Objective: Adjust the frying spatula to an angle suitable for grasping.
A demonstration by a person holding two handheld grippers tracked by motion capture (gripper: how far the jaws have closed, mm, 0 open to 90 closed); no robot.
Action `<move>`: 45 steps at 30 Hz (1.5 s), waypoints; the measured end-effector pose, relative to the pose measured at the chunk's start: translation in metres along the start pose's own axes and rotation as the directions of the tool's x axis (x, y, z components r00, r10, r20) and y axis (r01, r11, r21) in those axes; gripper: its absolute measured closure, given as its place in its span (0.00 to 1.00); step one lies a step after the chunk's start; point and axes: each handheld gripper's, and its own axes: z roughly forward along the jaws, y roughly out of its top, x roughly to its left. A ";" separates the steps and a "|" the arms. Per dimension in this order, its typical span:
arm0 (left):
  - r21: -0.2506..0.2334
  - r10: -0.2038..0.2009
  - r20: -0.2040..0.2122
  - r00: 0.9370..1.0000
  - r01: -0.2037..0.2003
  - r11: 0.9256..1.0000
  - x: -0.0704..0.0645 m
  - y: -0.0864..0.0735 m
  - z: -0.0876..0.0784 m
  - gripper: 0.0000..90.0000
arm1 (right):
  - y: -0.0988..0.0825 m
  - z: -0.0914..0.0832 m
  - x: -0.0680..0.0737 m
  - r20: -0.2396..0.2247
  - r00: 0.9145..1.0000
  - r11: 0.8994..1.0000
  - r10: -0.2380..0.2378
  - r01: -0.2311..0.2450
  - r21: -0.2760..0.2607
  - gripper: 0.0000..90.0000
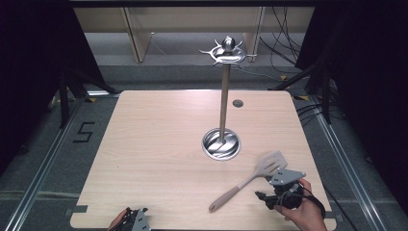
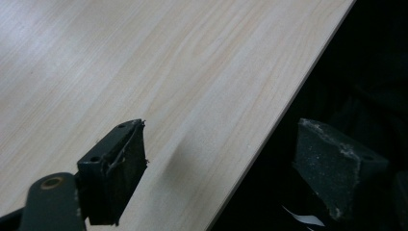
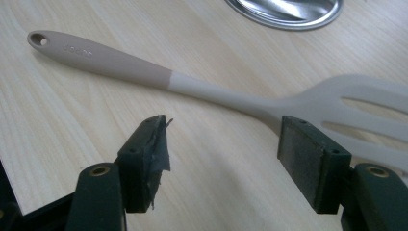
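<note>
One spatula (image 1: 250, 180); one stand (image 1: 222, 122)

My left hand-held gripper (image 1: 134, 220) is cut off at the high view's bottom edge; the spatula (image 3: 269, 98) blade runs off frame in my right gripper view.

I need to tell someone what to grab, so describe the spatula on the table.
On the wooden table, look right of the round steel base of the tall utensil stand. The spatula lies flat near the front right corner: pale beige, slotted head, hole at the handle's end.
</note>
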 end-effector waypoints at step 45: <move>0.009 0.005 -0.013 1.000 -0.005 1.000 -0.002 0.000 -0.002 0.20 | 0.061 0.070 0.012 -0.240 0.939 0.930 -0.247 0.299 0.214 0.37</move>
